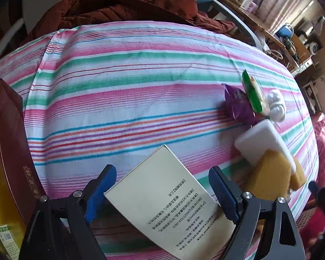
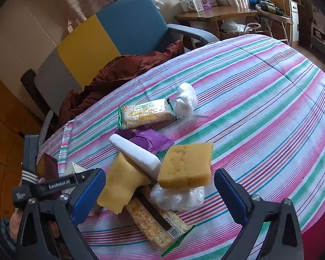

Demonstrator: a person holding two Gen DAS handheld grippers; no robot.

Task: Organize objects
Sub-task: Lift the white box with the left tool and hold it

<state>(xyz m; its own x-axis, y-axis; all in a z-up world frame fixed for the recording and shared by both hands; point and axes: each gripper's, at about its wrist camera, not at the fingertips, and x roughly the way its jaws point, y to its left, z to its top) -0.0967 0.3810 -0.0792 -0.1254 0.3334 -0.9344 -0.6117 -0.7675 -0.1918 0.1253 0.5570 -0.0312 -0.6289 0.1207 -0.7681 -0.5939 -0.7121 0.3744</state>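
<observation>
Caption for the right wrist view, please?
Open right gripper hovers over piled sponges, white block and cracker packs on striped cloth.
</observation>
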